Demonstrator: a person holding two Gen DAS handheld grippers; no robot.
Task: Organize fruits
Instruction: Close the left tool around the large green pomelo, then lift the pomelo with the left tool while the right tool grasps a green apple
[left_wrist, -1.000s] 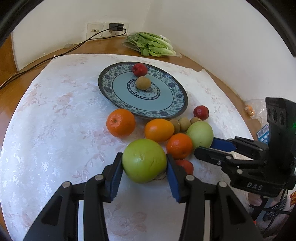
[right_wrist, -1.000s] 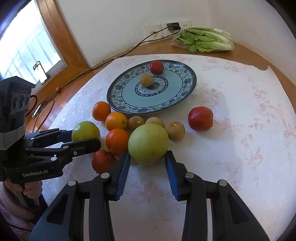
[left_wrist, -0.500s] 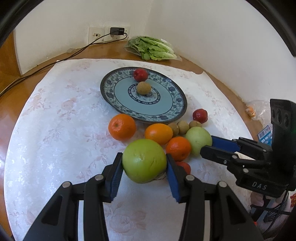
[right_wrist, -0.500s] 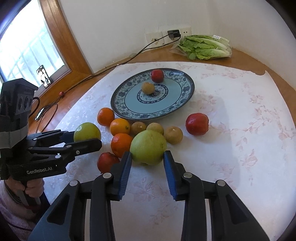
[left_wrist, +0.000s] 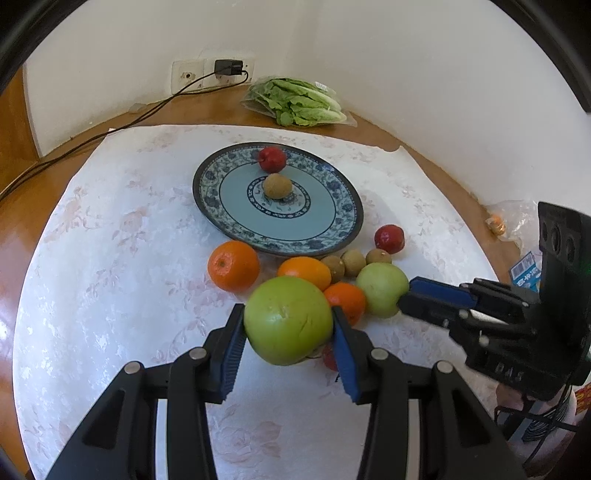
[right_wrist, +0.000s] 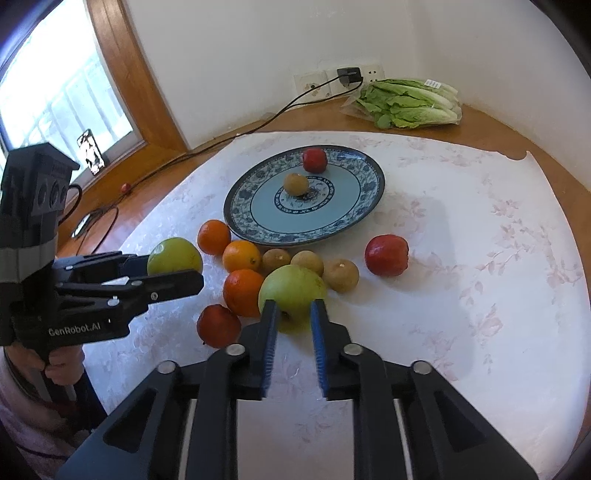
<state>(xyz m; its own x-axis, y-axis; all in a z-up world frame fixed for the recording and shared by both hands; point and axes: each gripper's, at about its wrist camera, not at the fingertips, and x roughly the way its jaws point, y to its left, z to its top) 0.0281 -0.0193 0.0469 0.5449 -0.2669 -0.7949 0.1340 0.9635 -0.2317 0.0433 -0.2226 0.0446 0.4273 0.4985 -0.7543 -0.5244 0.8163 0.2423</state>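
My left gripper (left_wrist: 288, 325) is shut on a large green apple (left_wrist: 288, 319) and holds it just above the cloth; in the right wrist view this gripper (right_wrist: 184, 269) shows from the side with the apple (right_wrist: 175, 256). My right gripper (right_wrist: 293, 308) is closing, with nothing between its pads. Its fingertips (right_wrist: 269, 308) stand at the near side of a second green apple (right_wrist: 291, 290), which is wider than the gap. The blue patterned plate (left_wrist: 202, 190) carries a red fruit (left_wrist: 272, 159) and a brown fruit (left_wrist: 277, 186).
Three oranges (left_wrist: 233, 266), three small brown fruits (left_wrist: 352, 262) and two red fruits (right_wrist: 386, 254) lie on the white cloth before the plate. Bagged lettuce (left_wrist: 299, 101), a plugged-in charger (left_wrist: 227, 67) and its cable sit at the back. A window (right_wrist: 55, 92) is at the left.
The left gripper has lifted slightly with the green apple. The right gripper's jaws have narrowed and drawn back from around the second green apple to its near side.
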